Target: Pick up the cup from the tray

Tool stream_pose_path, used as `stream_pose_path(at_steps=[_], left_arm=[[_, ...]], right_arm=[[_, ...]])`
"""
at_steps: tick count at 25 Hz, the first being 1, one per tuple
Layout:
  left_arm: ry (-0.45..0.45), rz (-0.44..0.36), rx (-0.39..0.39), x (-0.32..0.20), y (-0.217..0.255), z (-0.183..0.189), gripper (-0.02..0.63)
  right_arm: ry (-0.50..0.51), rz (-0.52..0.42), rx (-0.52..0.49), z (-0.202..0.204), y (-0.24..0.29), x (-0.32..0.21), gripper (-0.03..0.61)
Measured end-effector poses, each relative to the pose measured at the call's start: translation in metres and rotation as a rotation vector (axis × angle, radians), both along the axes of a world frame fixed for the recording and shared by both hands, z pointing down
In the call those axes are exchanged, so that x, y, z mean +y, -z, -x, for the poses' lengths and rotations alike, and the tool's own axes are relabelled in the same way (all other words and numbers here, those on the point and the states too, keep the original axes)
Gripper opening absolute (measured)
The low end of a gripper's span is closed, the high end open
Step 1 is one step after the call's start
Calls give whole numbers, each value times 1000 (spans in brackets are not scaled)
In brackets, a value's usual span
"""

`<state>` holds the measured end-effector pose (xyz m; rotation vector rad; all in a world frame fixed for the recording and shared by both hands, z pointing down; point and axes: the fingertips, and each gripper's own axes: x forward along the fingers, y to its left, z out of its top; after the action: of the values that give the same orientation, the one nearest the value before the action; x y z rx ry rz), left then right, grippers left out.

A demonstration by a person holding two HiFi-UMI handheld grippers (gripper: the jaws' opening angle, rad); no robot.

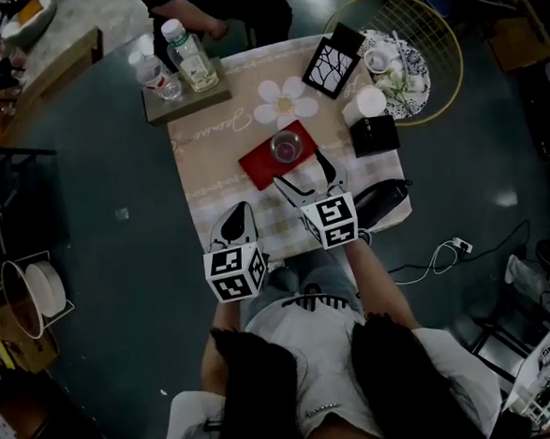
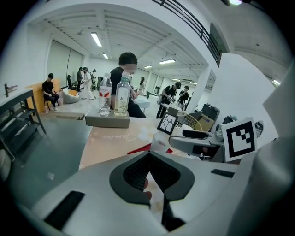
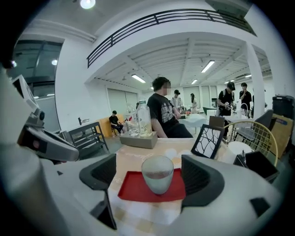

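Observation:
A clear glass cup point(image 1: 286, 147) stands upright on a small red tray point(image 1: 260, 165) in the middle of the beige tablecloth. My right gripper point(image 1: 308, 180) is just short of the tray's near edge, open wide. In the right gripper view the cup point(image 3: 157, 173) sits on the tray point(image 3: 131, 190) ahead of the right gripper point(image 3: 150, 177), centred between the two dark pads point(image 3: 99, 173), with a gap on each side. My left gripper point(image 1: 235, 222) hovers over the table's near left edge. Its pads meet at the tip in the left gripper view point(image 2: 148, 155), with nothing between them.
At the far left corner a grey block point(image 1: 184, 96) carries two bottles. A black-and-white framed picture point(image 1: 332, 62), a white cup point(image 1: 370, 101) and a black box point(image 1: 374, 136) stand to the right. A gold wire basket point(image 1: 436, 34) lies beyond. A person sits across the table.

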<state>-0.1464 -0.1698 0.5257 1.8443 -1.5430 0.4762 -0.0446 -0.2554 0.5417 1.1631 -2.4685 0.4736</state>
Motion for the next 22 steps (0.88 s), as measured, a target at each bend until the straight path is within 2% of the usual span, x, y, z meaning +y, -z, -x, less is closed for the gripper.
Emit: stream_pose_path(at_steps=[10, 22], left_arm=[[10, 60, -12, -27, -24, -6, 6], [43, 105, -34, -41, -34, 10, 6]], right_arm=[[84, 30, 60, 17, -42, -35, 434], [127, 45, 103, 36, -69, -52, 433]])
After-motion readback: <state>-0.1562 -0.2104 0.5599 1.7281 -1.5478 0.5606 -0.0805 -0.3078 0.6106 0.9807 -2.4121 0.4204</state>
